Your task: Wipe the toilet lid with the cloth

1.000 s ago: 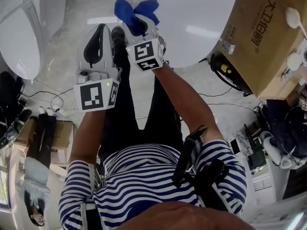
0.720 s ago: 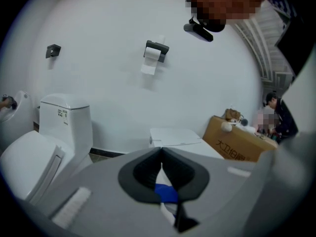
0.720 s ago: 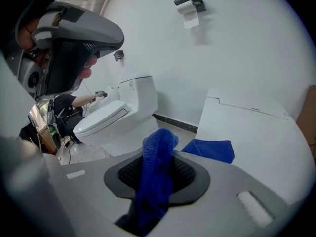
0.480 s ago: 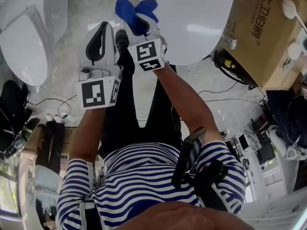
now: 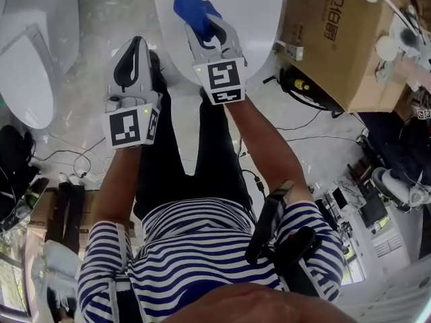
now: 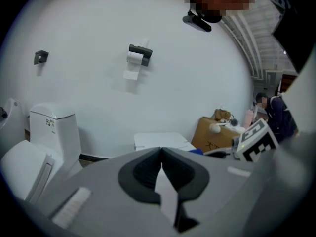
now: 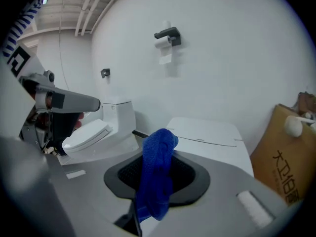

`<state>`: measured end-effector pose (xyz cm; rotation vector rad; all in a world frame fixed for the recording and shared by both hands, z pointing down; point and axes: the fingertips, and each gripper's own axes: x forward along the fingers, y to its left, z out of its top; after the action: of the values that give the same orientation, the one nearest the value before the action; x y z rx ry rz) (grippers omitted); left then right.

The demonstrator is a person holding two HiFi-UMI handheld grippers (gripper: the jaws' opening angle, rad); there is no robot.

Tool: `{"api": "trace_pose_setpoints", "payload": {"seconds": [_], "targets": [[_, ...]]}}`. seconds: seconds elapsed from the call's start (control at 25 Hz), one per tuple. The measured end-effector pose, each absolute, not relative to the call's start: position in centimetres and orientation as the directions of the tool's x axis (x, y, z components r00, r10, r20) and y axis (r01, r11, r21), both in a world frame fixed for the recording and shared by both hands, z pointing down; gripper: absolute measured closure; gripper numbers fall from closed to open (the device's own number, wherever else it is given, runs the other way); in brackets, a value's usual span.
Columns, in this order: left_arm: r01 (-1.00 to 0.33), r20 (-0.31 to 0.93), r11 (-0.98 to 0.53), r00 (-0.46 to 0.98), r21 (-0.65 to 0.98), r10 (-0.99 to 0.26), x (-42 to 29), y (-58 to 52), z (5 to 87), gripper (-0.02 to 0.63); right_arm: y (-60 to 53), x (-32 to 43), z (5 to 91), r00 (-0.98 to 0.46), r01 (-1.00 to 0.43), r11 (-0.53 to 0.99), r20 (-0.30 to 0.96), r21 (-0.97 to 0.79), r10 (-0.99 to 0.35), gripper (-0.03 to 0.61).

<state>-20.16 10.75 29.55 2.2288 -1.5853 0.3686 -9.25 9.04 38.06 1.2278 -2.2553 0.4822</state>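
White-walled bathroom setup, pale floor (image 5: 121, 12), second toilet (image 5: 27, 79) off to the left. Right claw (image 5: 204, 27) is clamped on the blue cloth (image 7: 157, 174), which sits over the near end of the toilet lid (image 5: 259, 19); can't tell if it's touching. Left claw (image 5: 137, 46) is pinched together on nothing. I'd press the cloth flat and sweep in overlapping strokes. Cardboard box (image 5: 323, 42) alongside: white round bits on top, insides hidden.

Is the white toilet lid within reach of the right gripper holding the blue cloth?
Likely yes: right gripper with blue cloth is over the white toilet lid, nothing between them.
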Motion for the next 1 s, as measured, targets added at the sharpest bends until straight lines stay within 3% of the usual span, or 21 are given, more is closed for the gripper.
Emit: {"api": "trace_pose_setpoints", "payload": {"seconds": [0.56, 1.0], "targets": [[-0.952, 0.396, -0.283, 0.305, 0.115, -0.866, -3.5, 12.6, 28.9, 0.612, 11.0, 14.6, 35.9, -0.335, -0.911, 0.412, 0.577, 0.003, -0.745, 0.463], [-0.963, 0.415, -0.261, 0.262, 0.061, -0.871, 0.8, 14.3, 30.5, 0.612, 11.9, 22.0, 40.4, -0.31, -0.929, 0.369, 0.589, -0.022, -0.746, 0.463]]}}
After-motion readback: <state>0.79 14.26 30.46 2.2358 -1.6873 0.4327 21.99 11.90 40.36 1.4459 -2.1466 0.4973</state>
